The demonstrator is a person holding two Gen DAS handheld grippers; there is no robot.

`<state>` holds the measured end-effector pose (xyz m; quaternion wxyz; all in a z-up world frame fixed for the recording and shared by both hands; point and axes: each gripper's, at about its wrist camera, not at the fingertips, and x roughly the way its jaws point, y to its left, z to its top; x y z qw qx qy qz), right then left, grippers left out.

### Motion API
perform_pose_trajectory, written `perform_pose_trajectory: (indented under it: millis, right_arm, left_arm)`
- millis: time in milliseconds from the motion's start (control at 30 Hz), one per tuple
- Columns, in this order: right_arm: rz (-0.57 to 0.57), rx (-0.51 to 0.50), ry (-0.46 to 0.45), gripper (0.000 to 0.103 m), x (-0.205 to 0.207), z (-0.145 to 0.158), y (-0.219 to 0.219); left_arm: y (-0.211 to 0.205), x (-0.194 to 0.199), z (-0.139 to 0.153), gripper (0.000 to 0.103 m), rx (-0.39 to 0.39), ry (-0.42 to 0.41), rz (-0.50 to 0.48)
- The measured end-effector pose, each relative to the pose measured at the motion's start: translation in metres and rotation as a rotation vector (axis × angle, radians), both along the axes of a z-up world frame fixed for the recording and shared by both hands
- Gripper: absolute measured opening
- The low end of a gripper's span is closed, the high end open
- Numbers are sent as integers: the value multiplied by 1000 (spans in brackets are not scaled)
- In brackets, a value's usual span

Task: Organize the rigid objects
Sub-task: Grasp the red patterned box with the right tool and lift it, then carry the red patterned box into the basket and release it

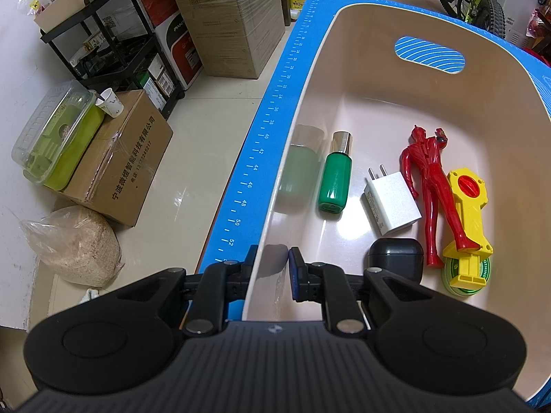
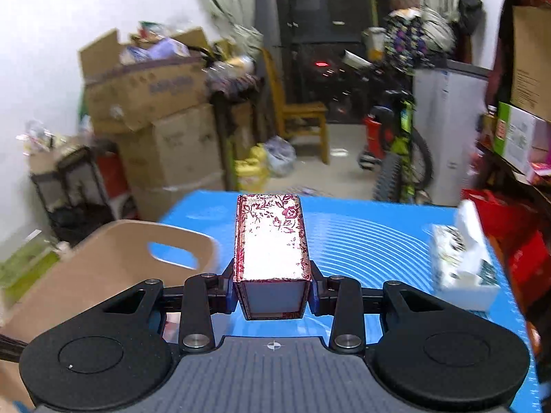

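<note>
Blue matting (image 2: pixel 361 241) lies under us. Our right gripper (image 2: pixel 272 297) clamps the floral box (image 2: pixel 270 237) by its long sides, lifted clear; it looks light, stiff, glossy-slick. Our left gripper (image 1: pixel 270 268) pinches the beige bin (image 1: pixel 310 79) wall.

Floral box (image 2: pixel 272 241): clamped between right gripper (image 2: pixel 272 290) jaws. Beige basket (image 2: pixel 113 258): left of jaws. Tissue box (image 2: pixel 461 261): right.

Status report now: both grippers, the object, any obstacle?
Left gripper shut on beige plastic bin wall. Right gripper shut on floral red-and-silver rectangular box, above blue mat. No visible obstacle toward bin.
</note>
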<state>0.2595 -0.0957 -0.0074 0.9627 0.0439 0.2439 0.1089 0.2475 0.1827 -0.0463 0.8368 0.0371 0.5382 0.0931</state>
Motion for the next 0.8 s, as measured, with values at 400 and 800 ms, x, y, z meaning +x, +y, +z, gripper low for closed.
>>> perform_pose_trajectory:
  millis: [400, 800]
  right_arm:
    - [212, -8, 1, 45, -17, 5, 76]
    - [342, -128, 151, 45, -25, -27, 131]
  left_arm:
    - [-1, 0, 1, 19, 5, -1, -1]
    - [-2, 1, 2, 19, 5, -1, -2]
